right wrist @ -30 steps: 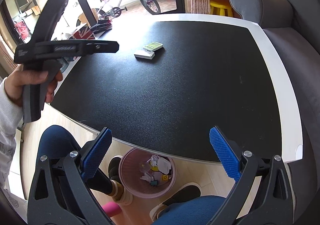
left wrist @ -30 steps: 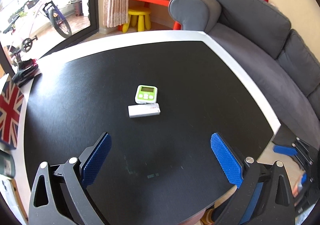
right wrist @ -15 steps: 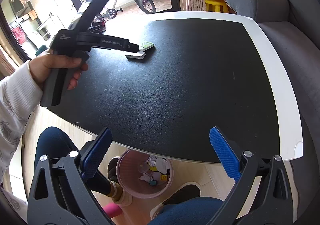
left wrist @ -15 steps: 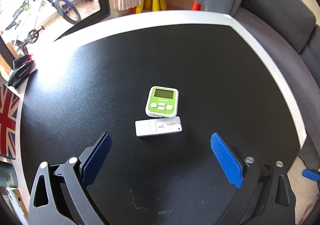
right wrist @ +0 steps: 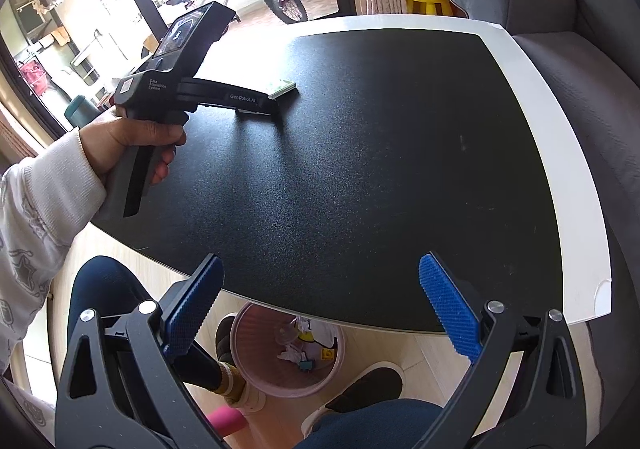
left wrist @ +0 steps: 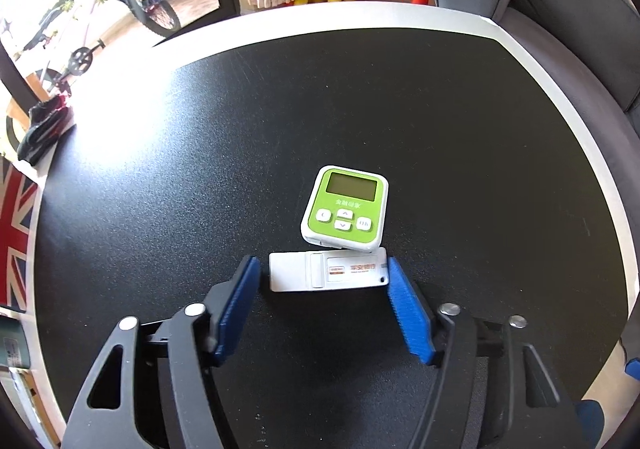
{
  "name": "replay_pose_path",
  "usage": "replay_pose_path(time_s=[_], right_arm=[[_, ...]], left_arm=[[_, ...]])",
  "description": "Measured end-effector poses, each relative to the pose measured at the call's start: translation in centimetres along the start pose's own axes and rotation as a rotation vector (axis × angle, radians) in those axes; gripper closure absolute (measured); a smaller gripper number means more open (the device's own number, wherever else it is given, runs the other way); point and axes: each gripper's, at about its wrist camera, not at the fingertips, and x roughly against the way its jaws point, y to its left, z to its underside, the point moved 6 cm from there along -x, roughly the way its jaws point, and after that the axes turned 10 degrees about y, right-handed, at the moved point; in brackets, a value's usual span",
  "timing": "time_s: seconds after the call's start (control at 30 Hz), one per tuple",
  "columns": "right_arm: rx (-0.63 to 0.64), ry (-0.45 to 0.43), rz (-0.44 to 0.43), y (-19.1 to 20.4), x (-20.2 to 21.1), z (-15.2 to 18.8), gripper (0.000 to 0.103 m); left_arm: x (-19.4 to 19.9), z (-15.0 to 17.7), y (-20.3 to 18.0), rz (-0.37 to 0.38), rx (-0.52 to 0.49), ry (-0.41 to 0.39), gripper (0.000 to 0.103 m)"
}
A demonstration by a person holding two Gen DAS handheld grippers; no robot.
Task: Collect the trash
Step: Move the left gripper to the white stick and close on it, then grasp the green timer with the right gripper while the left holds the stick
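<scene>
Nearly all of the collecting looks done, judging by how little remains on the black tabletop [left wrist: 400, 109]. Only two small things lie there, side by side near the middle: a green and white device with a screen and buttons [left wrist: 345, 208], and just on its near side, touching it, a flat white stick [left wrist: 328, 272] with a printed label. The left gripper [left wrist: 325, 281] points steeply down at the white stick, which lies lengthwise between its blue fingers [left wrist: 408, 309]. These fingers have just been closing to about half their spread; the right-hand one is at the stick's right end, while a thin gap shows at the left end, so the stick does not look clamped yet. In the right wrist view, a hand [right wrist: 128, 141] in a white sleeve holds this tool over the far left part of the tabletop. The right gripper [right wrist: 320, 305] waits past the near edge with its fingers spread wide and nothing between them. Below it on the floor stands a pink bin [right wrist: 256, 381], already holding crumpled paper and small scraps. What is left, by my reading, is to pinch the white stick, carry it to the bin, and perhaps do the same with the green device.
</scene>
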Motion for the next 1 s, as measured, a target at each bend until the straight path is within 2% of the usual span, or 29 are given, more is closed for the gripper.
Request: replay_pose_path(time_s=[0.43, 1.0], right_arm=[[0.034, -0.008, 0.0, 0.2, -0.9, -2.8, 0.006], [0.141, 0.017, 0.007, 2.8, -5.3, -11.5, 0.006]], left_arm=[[1.0, 0.7, 0.4, 0.038, -0.014, -0.011, 0.047], [3.9, 1.5, 4.8, 0.039, 0.01, -0.061, 0.047]])
